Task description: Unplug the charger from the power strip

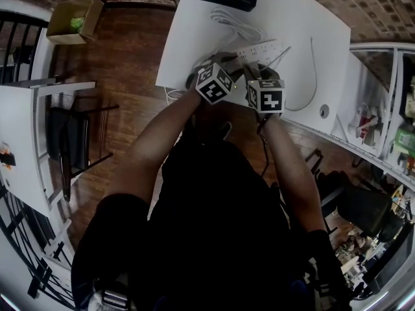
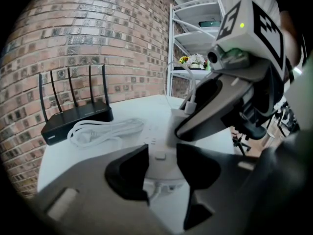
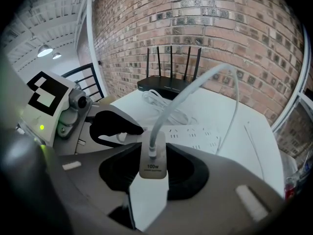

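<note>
The head view looks down over the person's arms to a white table (image 1: 305, 24), where the left gripper (image 1: 228, 59) and the right gripper (image 1: 259, 69) meet over the power strip (image 1: 262, 47). The marker cubes hide what the jaws are doing there. The left gripper view settles one side: its two dark jaws are clamped on the near end of the strip, one pad against each side. It also shows the charger (image 2: 180, 115) standing upright on the strip's top, under the right gripper's grey jaw. Whether its prongs are seated cannot be told. The right gripper view shows what neither other view does: the jaws are clenched on the charger's body, whose top face reads "100w". A white cable (image 3: 195, 89) rises from that face and arcs over towards the table's far side. In this view the rest of the strip, with its rows of sockets, lies just beyond the jaws. Both gripper views show a black router (image 3: 171, 84) with four antennas against the brick wall (image 3: 234, 28), with a coiled white cord (image 2: 105, 130) lying in front of it. Only the head view shows the wooden floor (image 1: 130, 76), a cardboard box (image 1: 74, 19) and a dark chair (image 1: 71, 141) at the left.
</note>
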`<move>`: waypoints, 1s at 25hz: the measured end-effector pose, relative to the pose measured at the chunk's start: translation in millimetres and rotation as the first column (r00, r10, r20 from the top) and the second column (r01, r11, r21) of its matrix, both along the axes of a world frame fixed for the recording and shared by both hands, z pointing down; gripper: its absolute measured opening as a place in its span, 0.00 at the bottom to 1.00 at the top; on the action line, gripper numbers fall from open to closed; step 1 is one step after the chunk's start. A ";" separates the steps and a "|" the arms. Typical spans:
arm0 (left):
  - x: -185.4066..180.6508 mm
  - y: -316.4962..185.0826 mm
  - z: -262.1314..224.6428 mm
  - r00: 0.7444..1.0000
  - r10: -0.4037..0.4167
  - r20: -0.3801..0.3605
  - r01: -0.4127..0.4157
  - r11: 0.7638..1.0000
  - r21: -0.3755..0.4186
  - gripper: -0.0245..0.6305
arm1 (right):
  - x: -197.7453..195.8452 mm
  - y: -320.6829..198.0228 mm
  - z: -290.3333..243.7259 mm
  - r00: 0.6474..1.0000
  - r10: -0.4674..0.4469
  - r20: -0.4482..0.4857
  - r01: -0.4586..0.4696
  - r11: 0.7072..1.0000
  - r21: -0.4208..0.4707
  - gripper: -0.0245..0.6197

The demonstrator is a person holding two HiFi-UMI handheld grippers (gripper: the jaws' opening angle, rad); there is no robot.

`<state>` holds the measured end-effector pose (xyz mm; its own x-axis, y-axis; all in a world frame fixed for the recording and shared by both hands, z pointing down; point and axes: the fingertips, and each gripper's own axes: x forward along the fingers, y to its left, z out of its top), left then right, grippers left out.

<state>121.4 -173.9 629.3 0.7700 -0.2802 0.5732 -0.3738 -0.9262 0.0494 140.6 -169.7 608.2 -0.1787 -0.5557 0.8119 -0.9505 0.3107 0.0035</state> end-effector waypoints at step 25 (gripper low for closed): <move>2.3 1.2 0.8 1.000 -0.016 0.013 0.016 1.000 -0.004 0.31 | 20.2 9.6 -34.9 0.978 0.095 0.185 -0.112 0.990 0.084 0.25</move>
